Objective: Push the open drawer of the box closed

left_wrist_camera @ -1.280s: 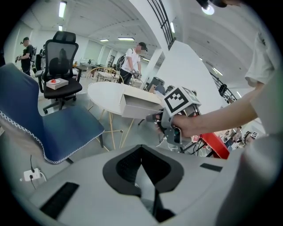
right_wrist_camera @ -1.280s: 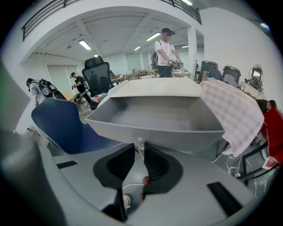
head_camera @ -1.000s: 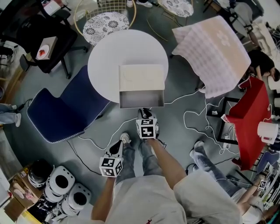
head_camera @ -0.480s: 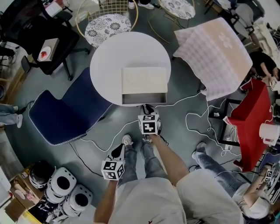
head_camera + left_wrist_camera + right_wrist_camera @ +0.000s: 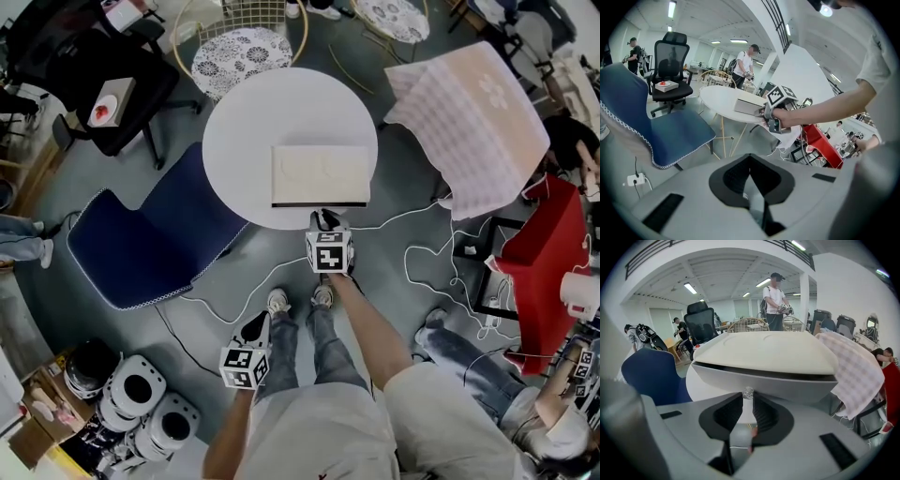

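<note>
Risk of shoving the whole box point(image 5: 323, 173) across the tabletop point(image 5: 244, 122) by overdriving the right claw point(image 5: 747, 398), pinched on the drawer knob point(image 5: 748, 392).

The table point(image 5: 234, 122) is seen in white, the box point(image 5: 322, 172) in cream, its drawer point(image 5: 764, 380) in grey with a silvery knob point(image 5: 748, 392). The chair point(image 5: 155, 234) is coloured navy and edged in white. One cloth point(image 5: 478, 112) is checked pink and white; a drape point(image 5: 548, 248) is red. The stool point(image 5: 242, 56) is patterned black on white. Black-and-white square markers are borne by the cube point(image 5: 328, 251).
</note>
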The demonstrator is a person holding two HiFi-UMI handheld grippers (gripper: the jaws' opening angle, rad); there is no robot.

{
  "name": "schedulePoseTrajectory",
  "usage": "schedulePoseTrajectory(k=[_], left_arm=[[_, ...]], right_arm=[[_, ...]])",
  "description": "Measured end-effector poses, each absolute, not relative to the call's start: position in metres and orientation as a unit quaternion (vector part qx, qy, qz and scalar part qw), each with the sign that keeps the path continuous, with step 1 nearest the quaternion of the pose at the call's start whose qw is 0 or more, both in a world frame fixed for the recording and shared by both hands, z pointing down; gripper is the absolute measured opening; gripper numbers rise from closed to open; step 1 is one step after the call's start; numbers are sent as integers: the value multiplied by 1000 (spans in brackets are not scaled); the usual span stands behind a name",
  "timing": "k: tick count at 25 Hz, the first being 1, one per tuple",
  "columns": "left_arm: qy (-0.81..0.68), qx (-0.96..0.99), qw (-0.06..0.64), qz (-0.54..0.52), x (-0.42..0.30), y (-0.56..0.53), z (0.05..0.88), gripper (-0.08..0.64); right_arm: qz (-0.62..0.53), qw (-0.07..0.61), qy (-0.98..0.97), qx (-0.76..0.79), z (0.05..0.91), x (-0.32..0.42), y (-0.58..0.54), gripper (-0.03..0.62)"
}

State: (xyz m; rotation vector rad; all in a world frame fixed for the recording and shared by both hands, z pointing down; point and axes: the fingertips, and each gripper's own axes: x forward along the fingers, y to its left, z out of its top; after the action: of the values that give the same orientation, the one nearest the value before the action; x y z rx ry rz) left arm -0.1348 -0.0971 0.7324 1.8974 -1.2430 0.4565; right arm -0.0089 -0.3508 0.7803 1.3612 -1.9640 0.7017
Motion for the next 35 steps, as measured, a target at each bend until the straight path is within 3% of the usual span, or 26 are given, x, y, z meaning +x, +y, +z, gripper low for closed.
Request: schedulePoseTrajectory(k=[12,18,26,30,35], left_arm=[[-492,752,396,188,-146,-99,729,12],[-486,761,386,191,-138,-103,726,12],[-483,770,371,192,-130,-110,720,12],[-481,776,362,187,-120,-114,712,12],[-480,787,342,181,-99,-123,695,12]], right_arm=[[268,312,-756,510,783,-14,-361,80],[288,321,-757,491,794,-8,-339,133],[274,316,-767,487,777,4,-323,132],[276,288,-768,501,752,11,-310,49],[267,267,-777,503,722,25,-289,20]])
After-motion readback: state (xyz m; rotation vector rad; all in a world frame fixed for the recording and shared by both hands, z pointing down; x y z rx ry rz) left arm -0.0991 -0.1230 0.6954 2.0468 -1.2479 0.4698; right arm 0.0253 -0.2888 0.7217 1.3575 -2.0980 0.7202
